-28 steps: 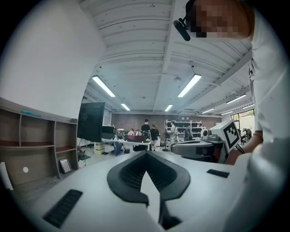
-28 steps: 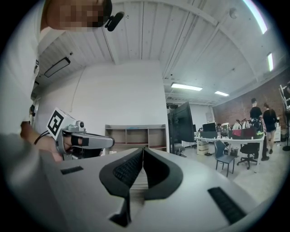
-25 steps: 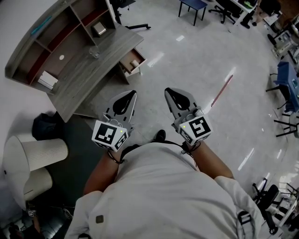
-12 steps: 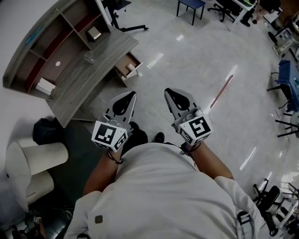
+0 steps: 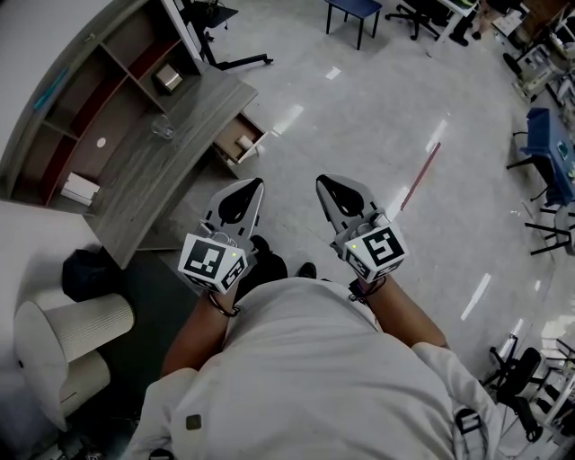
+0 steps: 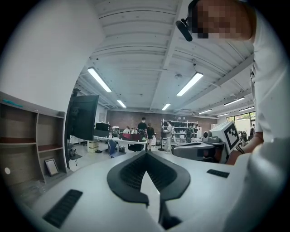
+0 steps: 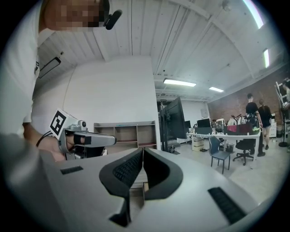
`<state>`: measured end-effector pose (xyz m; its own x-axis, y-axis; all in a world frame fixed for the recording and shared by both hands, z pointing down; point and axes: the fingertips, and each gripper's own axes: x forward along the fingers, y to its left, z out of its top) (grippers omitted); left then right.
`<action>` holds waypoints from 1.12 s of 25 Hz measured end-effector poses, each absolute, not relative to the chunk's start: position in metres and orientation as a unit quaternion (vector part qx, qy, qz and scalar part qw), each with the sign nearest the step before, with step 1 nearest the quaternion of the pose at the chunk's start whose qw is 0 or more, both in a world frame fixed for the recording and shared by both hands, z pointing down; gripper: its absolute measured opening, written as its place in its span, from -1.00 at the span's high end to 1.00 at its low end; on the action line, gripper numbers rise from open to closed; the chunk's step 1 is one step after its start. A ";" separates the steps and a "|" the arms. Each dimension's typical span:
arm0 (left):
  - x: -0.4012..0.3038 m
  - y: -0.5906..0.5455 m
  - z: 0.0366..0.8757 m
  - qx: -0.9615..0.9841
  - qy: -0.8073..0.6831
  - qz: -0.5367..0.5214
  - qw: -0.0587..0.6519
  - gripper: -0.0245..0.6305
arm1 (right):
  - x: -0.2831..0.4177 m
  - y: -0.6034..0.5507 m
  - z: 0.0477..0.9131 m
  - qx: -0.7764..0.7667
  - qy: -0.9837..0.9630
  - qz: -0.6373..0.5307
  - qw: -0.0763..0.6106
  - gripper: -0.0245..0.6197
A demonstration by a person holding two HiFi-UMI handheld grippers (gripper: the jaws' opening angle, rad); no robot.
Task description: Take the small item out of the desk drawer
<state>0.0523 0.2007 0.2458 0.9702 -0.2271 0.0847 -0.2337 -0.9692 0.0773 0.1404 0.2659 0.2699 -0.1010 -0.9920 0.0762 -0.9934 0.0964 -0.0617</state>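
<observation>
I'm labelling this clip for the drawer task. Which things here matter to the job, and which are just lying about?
For the job: open desk drawer, small pale item inside it, desk, left gripper and right gripper, both shut and empty.
Lying about: glass on the desk, white box on the shelf, black bag, blue stool.

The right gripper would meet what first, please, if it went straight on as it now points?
Nothing near: the right gripper, shut and empty, faces open floor; the desk with its open drawer looks first, though depth is unclear.
</observation>
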 end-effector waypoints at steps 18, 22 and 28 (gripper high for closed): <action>-0.016 0.009 0.256 0.985 -0.152 0.017 0.074 0.88 | 0.078 0.070 0.273 0.636 -0.768 0.060 0.046 0.85; -0.039 -0.024 0.256 0.983 -0.164 0.013 0.075 0.88 | 0.061 0.036 0.275 0.629 -0.773 0.061 0.052 0.85; -0.069 -0.059 0.259 0.979 -0.188 0.015 0.077 0.88 | 0.044 0.001 0.278 0.617 -0.783 0.061 0.061 0.85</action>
<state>-0.0685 -0.0591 0.2587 0.9290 -0.3653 0.0590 -0.3700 -0.9176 0.1455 0.0442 0.0009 0.2781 -0.2322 -0.9575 0.1710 -0.9725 0.2322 -0.0204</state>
